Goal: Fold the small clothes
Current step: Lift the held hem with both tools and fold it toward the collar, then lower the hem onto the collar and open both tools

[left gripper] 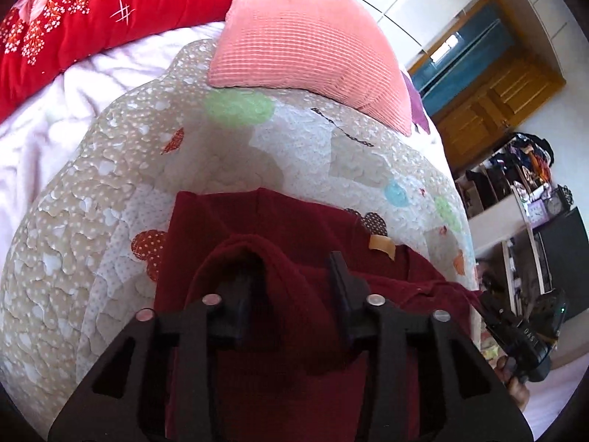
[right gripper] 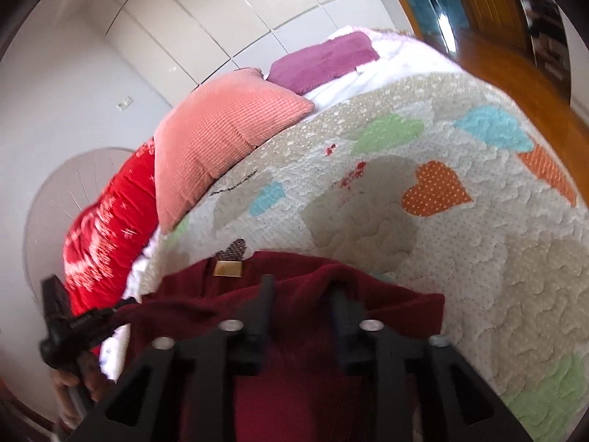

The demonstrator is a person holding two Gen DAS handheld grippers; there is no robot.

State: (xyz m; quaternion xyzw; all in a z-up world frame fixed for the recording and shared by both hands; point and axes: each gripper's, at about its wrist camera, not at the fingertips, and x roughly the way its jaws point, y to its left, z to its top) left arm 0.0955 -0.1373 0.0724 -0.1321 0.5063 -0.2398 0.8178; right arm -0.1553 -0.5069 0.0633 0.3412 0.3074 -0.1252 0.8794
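A dark red knit garment lies on the patchwork quilt, its tan neck label showing. My left gripper is shut on a bunched fold of the garment, which drapes over and between its fingers. The right gripper also shows at the right edge of the left wrist view, gripping the garment's edge. In the right wrist view, my right gripper is shut on the garment, lifted cloth bulging between the fingers. The label lies just beyond. The left gripper shows at left, holding the cloth.
A pink ribbed cushion and a red floral quilt lie at the bed's far end, with a purple cushion. A wooden door and cluttered shelves stand beyond the bed's right edge.
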